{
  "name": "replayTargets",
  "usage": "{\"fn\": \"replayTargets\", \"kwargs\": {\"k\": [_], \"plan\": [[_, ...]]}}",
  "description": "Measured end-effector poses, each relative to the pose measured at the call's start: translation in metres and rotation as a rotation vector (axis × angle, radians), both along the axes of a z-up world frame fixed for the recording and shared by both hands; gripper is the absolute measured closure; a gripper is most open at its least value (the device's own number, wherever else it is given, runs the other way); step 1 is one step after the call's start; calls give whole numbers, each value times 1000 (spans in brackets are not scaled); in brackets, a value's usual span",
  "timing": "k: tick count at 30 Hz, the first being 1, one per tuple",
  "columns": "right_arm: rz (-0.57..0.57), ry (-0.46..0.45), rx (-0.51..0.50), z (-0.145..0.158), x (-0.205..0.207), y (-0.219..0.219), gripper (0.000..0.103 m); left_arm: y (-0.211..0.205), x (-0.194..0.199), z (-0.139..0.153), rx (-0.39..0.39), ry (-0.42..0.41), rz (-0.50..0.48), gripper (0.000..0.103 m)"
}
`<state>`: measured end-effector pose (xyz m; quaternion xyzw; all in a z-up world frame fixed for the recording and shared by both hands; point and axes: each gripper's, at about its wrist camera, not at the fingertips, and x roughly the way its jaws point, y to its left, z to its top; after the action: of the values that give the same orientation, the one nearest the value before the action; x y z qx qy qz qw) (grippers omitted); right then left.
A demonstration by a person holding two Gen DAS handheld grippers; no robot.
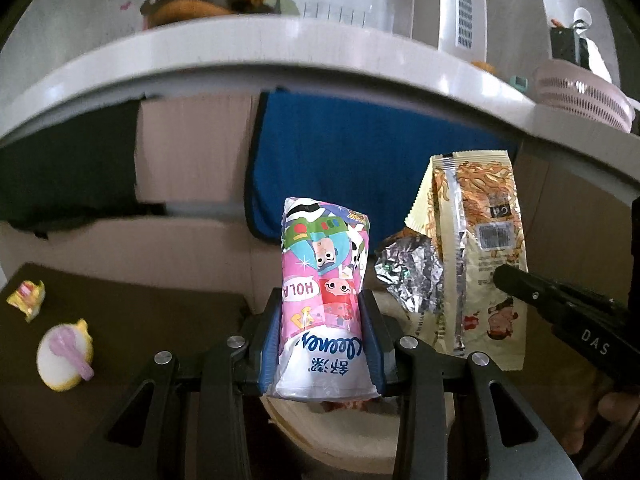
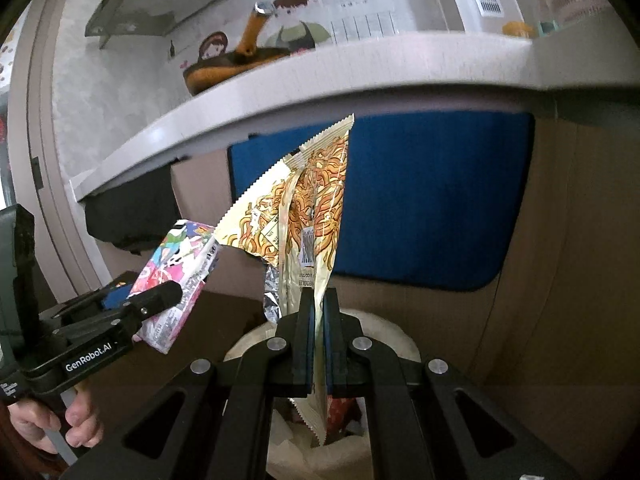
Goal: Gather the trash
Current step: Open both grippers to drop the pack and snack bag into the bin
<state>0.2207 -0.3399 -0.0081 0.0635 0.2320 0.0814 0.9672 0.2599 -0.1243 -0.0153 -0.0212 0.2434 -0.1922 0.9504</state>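
Note:
My left gripper (image 1: 323,300) is shut on a pink cartoon-printed tissue pack (image 1: 324,276), held upright above a lined bin (image 1: 344,440). The same pack (image 2: 176,276) shows at the left of the right wrist view, in that gripper (image 2: 160,296). My right gripper (image 2: 318,300) is shut on a cream noodle wrapper (image 2: 316,208) with a foil inside, standing up over the bin (image 2: 384,332), which holds other trash. In the left wrist view that wrapper (image 1: 480,248) hangs to the right with crumpled foil (image 1: 412,272) beside it, in the right gripper (image 1: 516,280).
A white counter edge (image 1: 280,44) runs above, with a blue cloth (image 1: 360,160) and brown cardboard behind the bin. On the dark surface at left lie a yellow-white toy with a pink spoon (image 1: 66,354) and a small yellow wrapper (image 1: 28,298). A pink basket (image 1: 580,94) sits on the counter.

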Motion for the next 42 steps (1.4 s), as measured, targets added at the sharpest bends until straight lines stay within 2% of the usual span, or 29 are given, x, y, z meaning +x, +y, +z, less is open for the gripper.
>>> {"fn": "replayTargets", "kwargs": {"k": [11,17,24,29,31,34,35,36,37,42], "plan": [[-4,130,23,-47,27,-8,99,-15,29,-51,1,154,-28,66],[-3,201,48,-70,42,-13,99,-19,41,-68,0,224,-42,66],[-13,247,44,-89,48,-16,99,-21,54,-83,-1,278,-50,66],[-20,260,43,-92,54,-13,98,-24,57,-87,11,276,-57,65],[-19,264,38,-93,55,-12,97,-23,59,-87,-2,263,-69,59],[-16,264,27,-93,56,-8,94,-21,61,-84,3,242,-88,50],[-25,256,12,-92,55,-7,86,-19,61,-81,-3,235,-86,49],[-39,247,-4,-90,54,-6,73,-15,62,-77,-14,231,-79,49],[-48,238,-8,-89,53,-6,68,-10,63,-74,-26,230,-71,48],[-73,220,56,-80,49,-16,66,26,64,-58,-97,225,3,48]]}}
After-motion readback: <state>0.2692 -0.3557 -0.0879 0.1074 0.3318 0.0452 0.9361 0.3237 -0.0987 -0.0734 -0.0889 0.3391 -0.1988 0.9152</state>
